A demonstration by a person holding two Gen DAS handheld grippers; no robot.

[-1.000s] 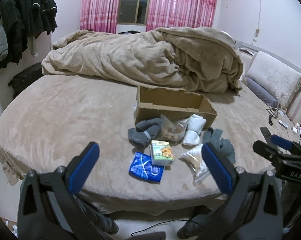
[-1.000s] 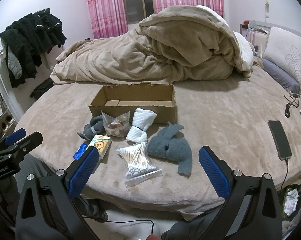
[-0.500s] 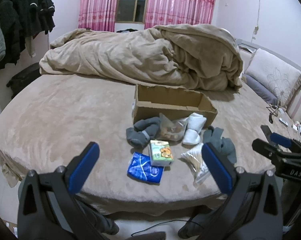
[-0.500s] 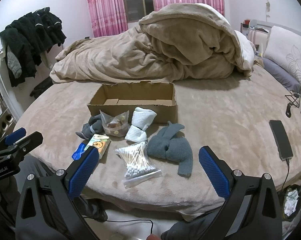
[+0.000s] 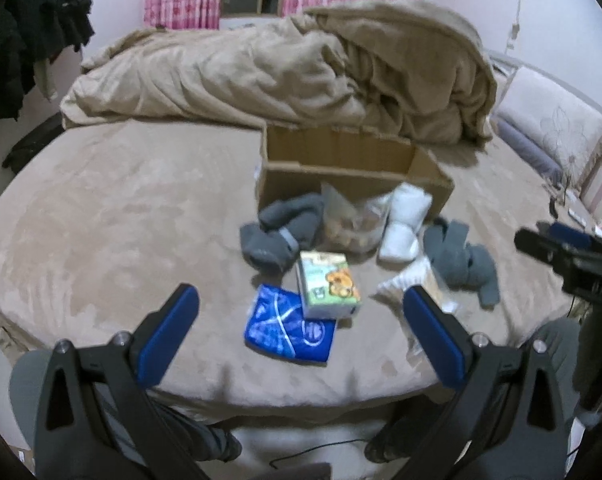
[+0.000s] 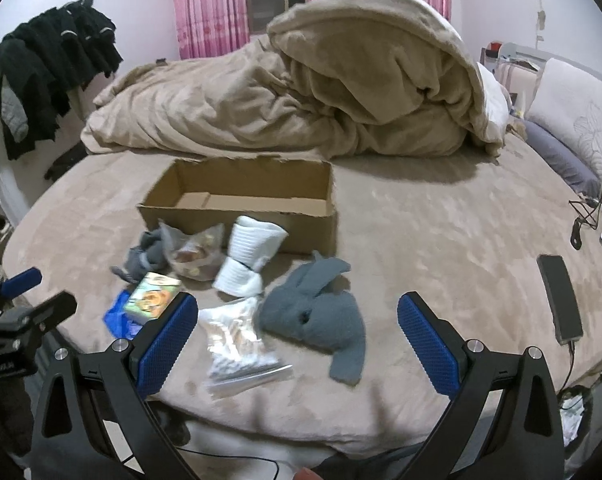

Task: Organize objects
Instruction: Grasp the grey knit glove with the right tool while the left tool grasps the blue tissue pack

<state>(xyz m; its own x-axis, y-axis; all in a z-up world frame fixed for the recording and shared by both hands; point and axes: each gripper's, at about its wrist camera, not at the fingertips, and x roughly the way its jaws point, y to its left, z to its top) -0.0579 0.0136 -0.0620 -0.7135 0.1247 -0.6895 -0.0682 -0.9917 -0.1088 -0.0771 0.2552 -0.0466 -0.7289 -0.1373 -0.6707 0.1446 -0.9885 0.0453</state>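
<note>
Round bed point(image 6: 441, 240) in tan plush cover, carrying everything. Crumpled tan duvet point(image 6: 301, 92) heaped across far half. Open cardboard box point(image 6: 245, 204) near middle of bed, just in front of duvet, interior looking bare from right wrist view. Clutter lined along box's near wall: dark grey socks point(image 5: 279, 236) at left end, clear bag of brownish items point(image 6: 195, 252) next, rolled white socks point(image 6: 249, 260) touching box front. Grey knit bundle point(image 6: 321, 312) closer to bed edge, right of white socks, apart from box. Zip bag of cotton swabs point(image 6: 237, 340) just left of grey bundle, near bed edge, blurred. Small green carton with cartoon animal point(image 5: 327, 284) in front of dark grey socks, overlapping top edge of flat blue packet point(image 5: 289, 328). Black phone point(image 6: 559, 296) on cable lying far right on bed, well apart from clutter. Dark clothes point(image 6: 53, 68) hanging at left wall, pink curtains point(image 6: 209, 4) behind. Left tongs point(image 5: 301, 328) spread wide, gripping nothing, hovering over bed edge with blue packet between pads. Right tongs point(image 6: 297, 340) also spread wide, gripping nothing, framing swab bag and grey bundle. Both views slightly motion-blurred.
</note>
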